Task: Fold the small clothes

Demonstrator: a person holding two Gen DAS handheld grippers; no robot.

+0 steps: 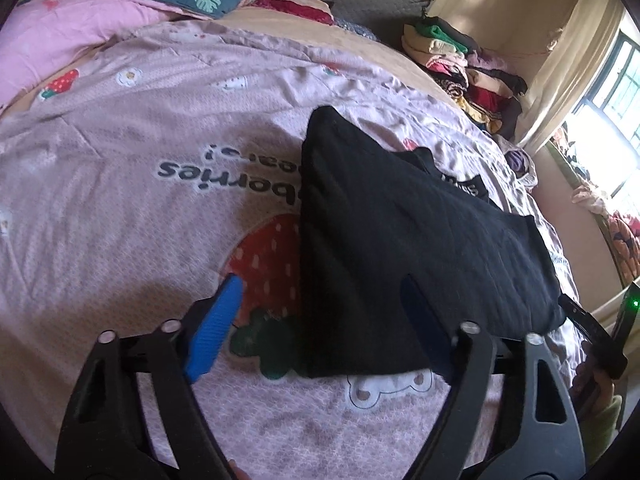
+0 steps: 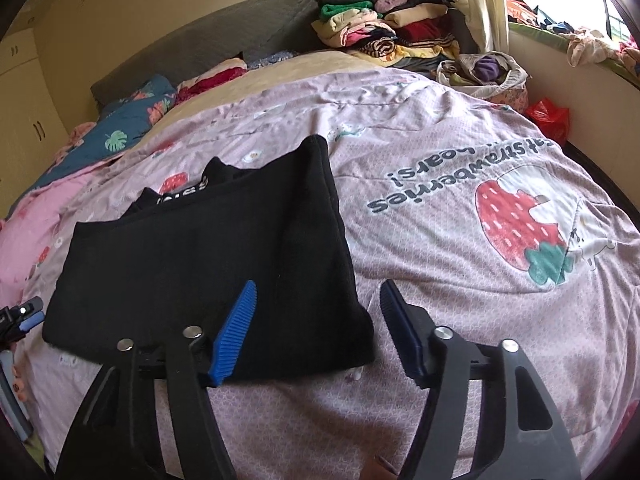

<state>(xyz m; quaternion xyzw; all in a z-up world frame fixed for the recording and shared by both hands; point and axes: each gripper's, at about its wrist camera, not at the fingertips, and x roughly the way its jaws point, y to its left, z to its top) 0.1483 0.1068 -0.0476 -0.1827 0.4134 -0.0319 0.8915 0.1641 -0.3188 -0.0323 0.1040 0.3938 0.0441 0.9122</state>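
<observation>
You are working on a bed (image 2: 460, 264) covered by a pink strawberry-print quilt, with a grey headboard at the far end and a window on the right.

At the far left lies a bundled blue leaf-print blanket (image 2: 132, 120). Nearer to you, the black garment (image 2: 208, 264) lies flat on the quilt, already doubled into a rough rectangle with a printed waistband or collar showing at its far edge, so at least one fold looks done.

Your left gripper (image 1: 320, 320) straddles the garment's near left corner: one blue pad over the quilt, the other over the black cloth, jaws spread and pinching nothing. Your right gripper (image 2: 318, 332) does the same at the near right corner, also spread, with no cloth pressed between the pads.

At the far right stands a stack of folded clothes (image 2: 392, 36), suggesting earlier pieces are finished.

What seems left for this piece is a further fold from the near edge, then setting it aside.
</observation>
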